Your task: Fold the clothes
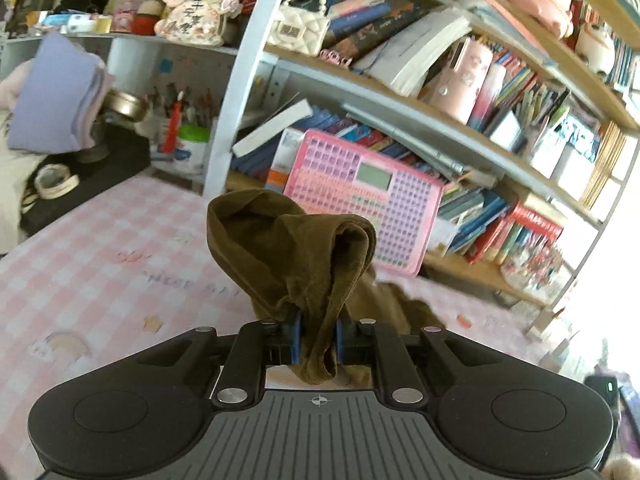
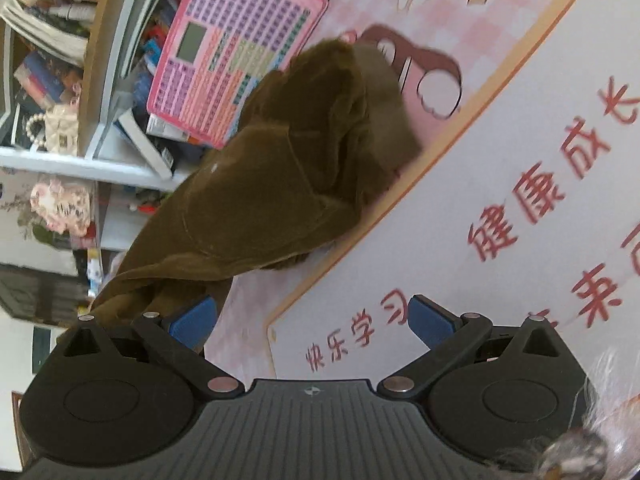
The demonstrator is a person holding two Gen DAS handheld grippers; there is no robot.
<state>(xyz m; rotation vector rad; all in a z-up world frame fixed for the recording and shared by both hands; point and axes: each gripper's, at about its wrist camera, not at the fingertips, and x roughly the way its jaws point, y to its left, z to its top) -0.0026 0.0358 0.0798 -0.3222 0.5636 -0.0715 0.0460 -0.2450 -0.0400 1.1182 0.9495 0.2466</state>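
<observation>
An olive-brown velvety garment (image 1: 292,256) is bunched up between the blue pads of my left gripper (image 1: 318,340), which is shut on it and holds it above the pink checked desk mat (image 1: 100,264). In the right wrist view the same garment (image 2: 280,168) hangs stretched over the mat (image 2: 360,4), its far end resting near a white panel with red characters (image 2: 520,208). My right gripper (image 2: 312,320) is open; its left pad (image 2: 196,318) is beside a fold of the garment, not clamping it.
A pink toy keyboard (image 1: 360,196) leans against shelves full of books (image 1: 500,92) behind the desk. A folded lilac cloth (image 1: 52,96), a pen pot (image 1: 188,136) and a tape roll (image 1: 54,180) are at the far left.
</observation>
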